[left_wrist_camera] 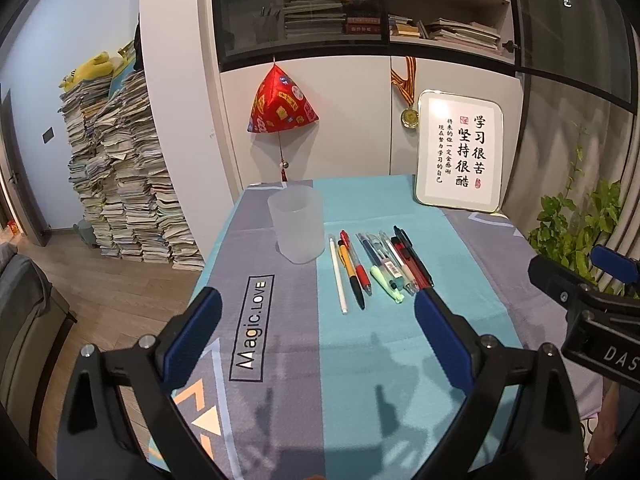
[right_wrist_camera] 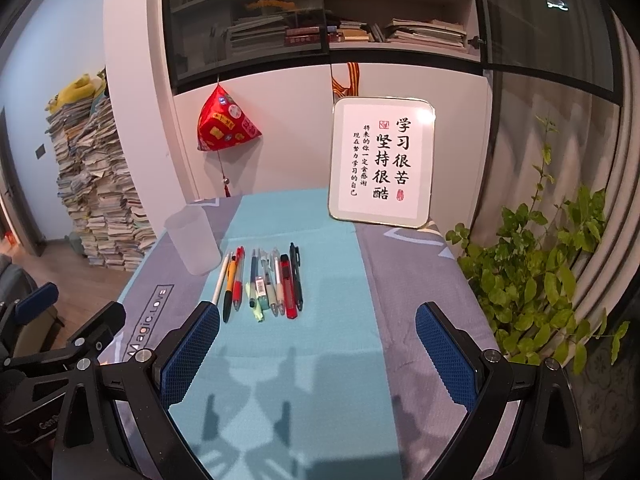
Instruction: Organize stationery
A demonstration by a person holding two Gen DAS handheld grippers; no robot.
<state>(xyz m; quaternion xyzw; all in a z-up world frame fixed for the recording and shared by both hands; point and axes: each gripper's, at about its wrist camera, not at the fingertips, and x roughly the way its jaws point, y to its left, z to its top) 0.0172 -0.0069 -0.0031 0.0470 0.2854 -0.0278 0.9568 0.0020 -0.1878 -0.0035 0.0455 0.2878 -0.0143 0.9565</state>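
A frosted translucent cup [left_wrist_camera: 296,227] stands upright on the table, left of a row of several pens [left_wrist_camera: 376,266] lying side by side. Cup [right_wrist_camera: 193,241] and pens [right_wrist_camera: 264,282] also show in the right wrist view. My left gripper [left_wrist_camera: 318,308] is open and empty, held above the cloth just in front of the pens. My right gripper [right_wrist_camera: 318,326] is open and empty, in front of and slightly right of the pens. The right gripper also shows at the right edge of the left wrist view [left_wrist_camera: 592,280].
A blue and grey tablecloth [left_wrist_camera: 360,360] covers the table. A framed calligraphy board [left_wrist_camera: 460,152] leans at the back right. A green plant [right_wrist_camera: 540,272] stands beside the table's right edge. Stacks of books [left_wrist_camera: 116,184] rise on the floor to the left.
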